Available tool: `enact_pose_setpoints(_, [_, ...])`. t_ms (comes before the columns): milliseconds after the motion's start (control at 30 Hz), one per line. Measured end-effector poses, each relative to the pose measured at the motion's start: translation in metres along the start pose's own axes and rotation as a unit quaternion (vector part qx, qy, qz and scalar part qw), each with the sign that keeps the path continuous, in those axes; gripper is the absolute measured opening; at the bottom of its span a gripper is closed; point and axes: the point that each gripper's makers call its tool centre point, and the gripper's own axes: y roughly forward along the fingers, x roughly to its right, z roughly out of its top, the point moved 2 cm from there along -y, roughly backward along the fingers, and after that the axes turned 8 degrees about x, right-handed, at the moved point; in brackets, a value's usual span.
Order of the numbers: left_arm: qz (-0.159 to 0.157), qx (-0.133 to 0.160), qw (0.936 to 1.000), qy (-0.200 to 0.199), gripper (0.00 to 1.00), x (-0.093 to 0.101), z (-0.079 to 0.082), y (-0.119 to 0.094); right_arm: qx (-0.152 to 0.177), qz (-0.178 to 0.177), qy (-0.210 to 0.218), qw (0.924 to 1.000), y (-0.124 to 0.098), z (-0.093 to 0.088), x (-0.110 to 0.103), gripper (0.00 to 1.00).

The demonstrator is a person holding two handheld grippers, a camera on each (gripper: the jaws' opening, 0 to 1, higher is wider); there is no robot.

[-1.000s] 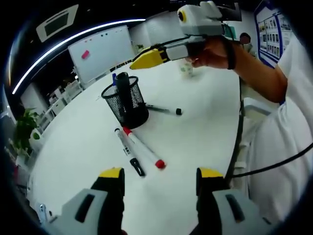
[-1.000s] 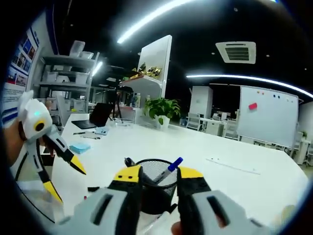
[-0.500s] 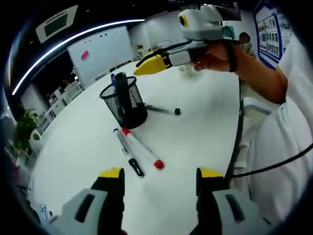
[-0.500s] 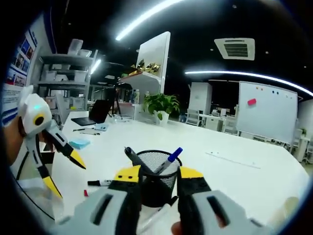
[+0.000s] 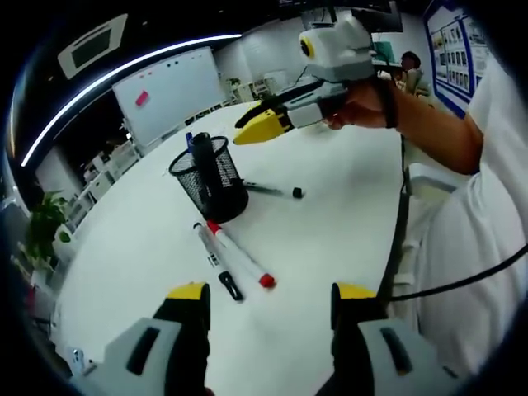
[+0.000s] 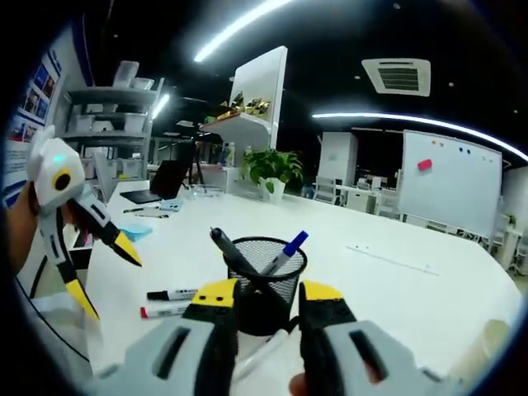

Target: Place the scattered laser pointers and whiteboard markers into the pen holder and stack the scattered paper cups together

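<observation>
Right gripper empty, jaws parted, poised above pen holder; left gripper open, aimed at red-capped marker, likely next pickup.

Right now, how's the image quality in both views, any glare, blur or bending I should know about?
Left gripper view: fisheye bends the ceiling light into an arc; the white table is bright, yet the markers stay sharp. Right gripper view: dark room, light strips glare, the pen holder is clear, and the edges are soft.
</observation>
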Motion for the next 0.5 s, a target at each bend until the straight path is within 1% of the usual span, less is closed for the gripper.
enact_pose_setpoints(233, [0.0,-0.001,1.0,-0.001,0.6,-0.002,-0.001,0.002,-0.016,0.005,-0.003,0.9999,-0.002,-0.01,-0.004,0.28])
enact_pose_setpoints(500, [-0.003,-0.005,1.0,0.0,0.6,0.001,-0.003,0.003,-0.033,0.006,-0.003,0.9994,-0.004,-0.019,-0.006,0.28])
